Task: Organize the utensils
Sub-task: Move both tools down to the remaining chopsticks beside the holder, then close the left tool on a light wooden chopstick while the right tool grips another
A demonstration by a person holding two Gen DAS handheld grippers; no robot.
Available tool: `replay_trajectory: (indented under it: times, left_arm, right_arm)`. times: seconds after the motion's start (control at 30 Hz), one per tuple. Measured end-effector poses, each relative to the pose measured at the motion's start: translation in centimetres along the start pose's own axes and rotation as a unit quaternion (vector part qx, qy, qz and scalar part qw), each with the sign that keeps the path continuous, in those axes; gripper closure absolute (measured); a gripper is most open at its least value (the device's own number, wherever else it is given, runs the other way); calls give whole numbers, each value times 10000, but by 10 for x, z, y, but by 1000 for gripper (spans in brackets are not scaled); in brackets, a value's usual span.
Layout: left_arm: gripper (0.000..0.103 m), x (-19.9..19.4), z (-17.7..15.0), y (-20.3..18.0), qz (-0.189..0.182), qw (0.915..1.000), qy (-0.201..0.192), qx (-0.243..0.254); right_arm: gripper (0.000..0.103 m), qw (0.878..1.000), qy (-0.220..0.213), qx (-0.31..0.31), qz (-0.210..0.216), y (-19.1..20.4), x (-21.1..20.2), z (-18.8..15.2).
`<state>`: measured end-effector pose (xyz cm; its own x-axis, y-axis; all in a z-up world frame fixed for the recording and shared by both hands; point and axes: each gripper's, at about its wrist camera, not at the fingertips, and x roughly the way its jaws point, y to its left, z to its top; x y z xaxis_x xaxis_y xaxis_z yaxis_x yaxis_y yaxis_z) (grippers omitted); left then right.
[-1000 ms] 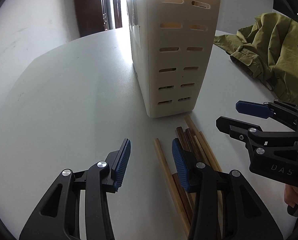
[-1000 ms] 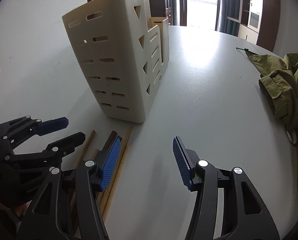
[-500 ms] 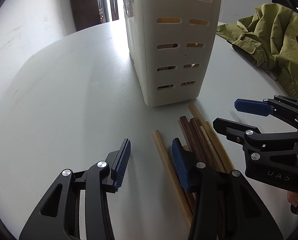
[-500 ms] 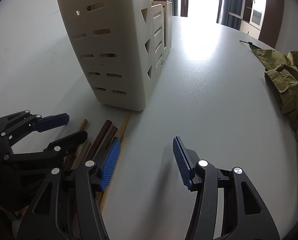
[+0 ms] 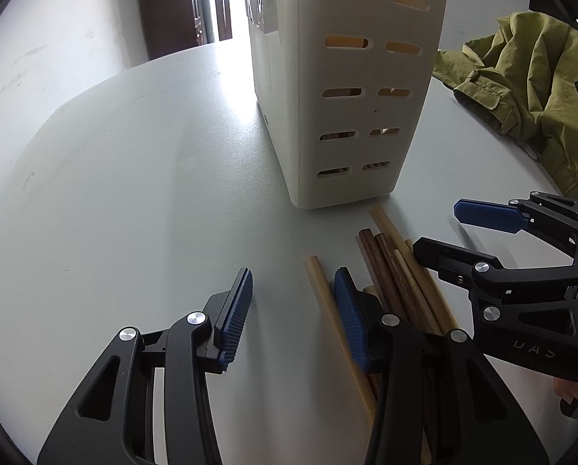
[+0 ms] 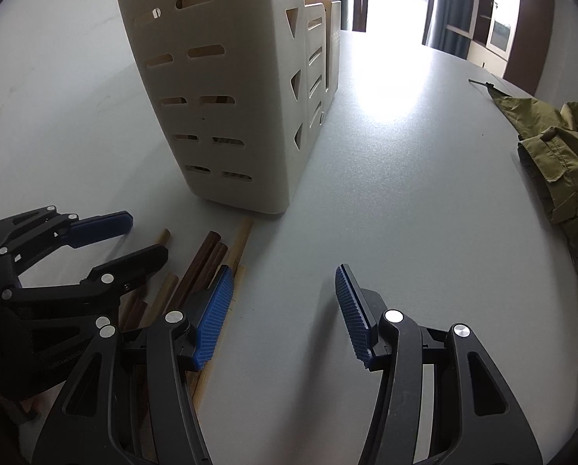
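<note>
Pale grey surface (image 5: 134, 193) carries a slotted cream plastic utensil holder (image 5: 347, 89) — wooden chopsticks (image 5: 389, 271) lie just before it; left tongs (image 5: 293, 310) and right tongs (image 6: 285, 310) gape, empty, beside them

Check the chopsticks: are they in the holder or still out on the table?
Out. The chopsticks lie flat on the table in front of the upright cream holder; neither open gripper grips one.
</note>
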<state>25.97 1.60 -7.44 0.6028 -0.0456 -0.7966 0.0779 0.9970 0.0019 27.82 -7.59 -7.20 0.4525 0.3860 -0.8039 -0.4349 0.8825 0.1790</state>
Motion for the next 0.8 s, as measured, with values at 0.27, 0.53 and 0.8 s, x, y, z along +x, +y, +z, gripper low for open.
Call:
replay_trajectory:
  times: [0.27,0.53,0.8]
  left_arm:
    - [59,1,2,-1,-11,10000,8,6]
    - [69,2,6,-3,6,10000,59,-4]
    - [94,6,12,-9,40,9996,201,168]
  right_arm:
    - [48,9999,27,-102,-82,11,-3,-5]
    - [49,9996,69,-216,-184,20,-7,-12]
    - [90,9998,103,-134,-120,17,-9,-11]
